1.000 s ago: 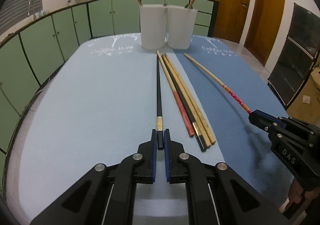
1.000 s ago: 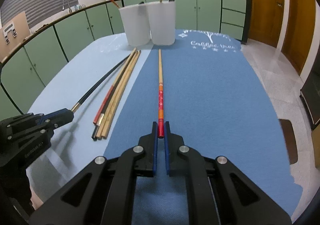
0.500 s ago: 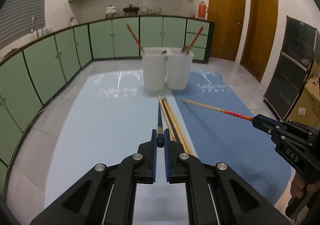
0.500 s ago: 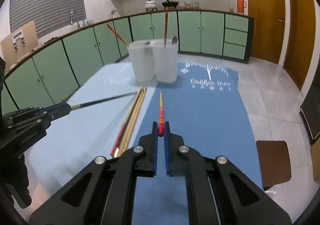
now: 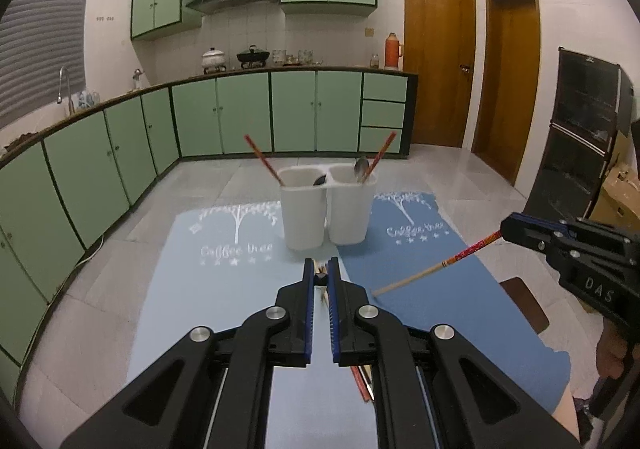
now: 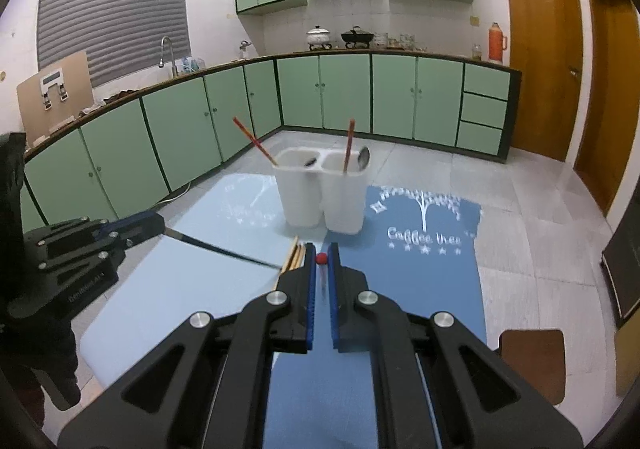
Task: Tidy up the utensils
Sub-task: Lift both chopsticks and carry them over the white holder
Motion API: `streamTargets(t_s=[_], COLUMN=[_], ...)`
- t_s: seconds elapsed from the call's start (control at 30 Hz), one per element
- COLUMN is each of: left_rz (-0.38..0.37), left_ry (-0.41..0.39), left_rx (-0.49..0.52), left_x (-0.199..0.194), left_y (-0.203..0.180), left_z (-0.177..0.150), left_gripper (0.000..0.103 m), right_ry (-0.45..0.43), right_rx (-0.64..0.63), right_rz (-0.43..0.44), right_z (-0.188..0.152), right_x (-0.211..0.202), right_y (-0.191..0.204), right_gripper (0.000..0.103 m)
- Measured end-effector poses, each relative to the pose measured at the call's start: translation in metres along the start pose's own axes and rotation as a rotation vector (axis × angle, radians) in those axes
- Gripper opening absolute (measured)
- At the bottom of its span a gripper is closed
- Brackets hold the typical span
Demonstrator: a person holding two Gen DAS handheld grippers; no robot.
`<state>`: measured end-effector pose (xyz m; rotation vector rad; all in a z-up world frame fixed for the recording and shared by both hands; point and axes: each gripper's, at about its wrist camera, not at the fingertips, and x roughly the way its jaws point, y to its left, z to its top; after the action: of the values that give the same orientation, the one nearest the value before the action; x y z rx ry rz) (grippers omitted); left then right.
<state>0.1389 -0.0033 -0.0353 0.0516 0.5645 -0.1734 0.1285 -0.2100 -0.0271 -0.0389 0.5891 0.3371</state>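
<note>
My left gripper [image 5: 321, 274] is shut on a black chopstick [image 6: 224, 249], held well above the table with its tip pointing down toward the mats. My right gripper [image 6: 321, 258] is shut on a red-and-tan chopstick [image 5: 436, 269], also lifted, its red end [image 6: 321, 258] showing between the jaws. Two white utensil cups [image 5: 326, 211] stand side by side at the far end of the table; each holds a red chopstick and a spoon. Several more chopsticks [image 6: 295, 257] lie on the mats below the grippers.
A light blue mat [image 5: 224, 249] and a darker blue mat [image 5: 424, 249] cover the table. Green kitchen cabinets [image 5: 240, 117] run behind and to the left. A black cabinet [image 5: 584, 129] stands at the right, and a brown stool [image 6: 532, 361] beside the table.
Both grippers have risen high off the table, each lifting its chopstick. The cups now appear lower and farther below, and the chopsticks tilt downward.
</note>
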Motion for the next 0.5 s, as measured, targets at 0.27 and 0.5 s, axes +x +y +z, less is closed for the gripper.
streamTargets(t_s=[0.27,0.5], left_rz=[-0.009,-0.024], left_ry=[-0.028,-0.046], left_rx=[0.02,0.017], left_x=[0.0,0.0], left_y=[0.001,0.002], left_z=[0.018,0.032], left_gripper=[0.006,0.006], right_ry=[0.013,0.007], right_rx=[-0.044,-0.031], right_rz=[0.016,0.054], right_z=[0.032,0.051], right_x=[0.006,0.004], right_y=[0.0,-0.009], right_gripper=[0.005,0.005])
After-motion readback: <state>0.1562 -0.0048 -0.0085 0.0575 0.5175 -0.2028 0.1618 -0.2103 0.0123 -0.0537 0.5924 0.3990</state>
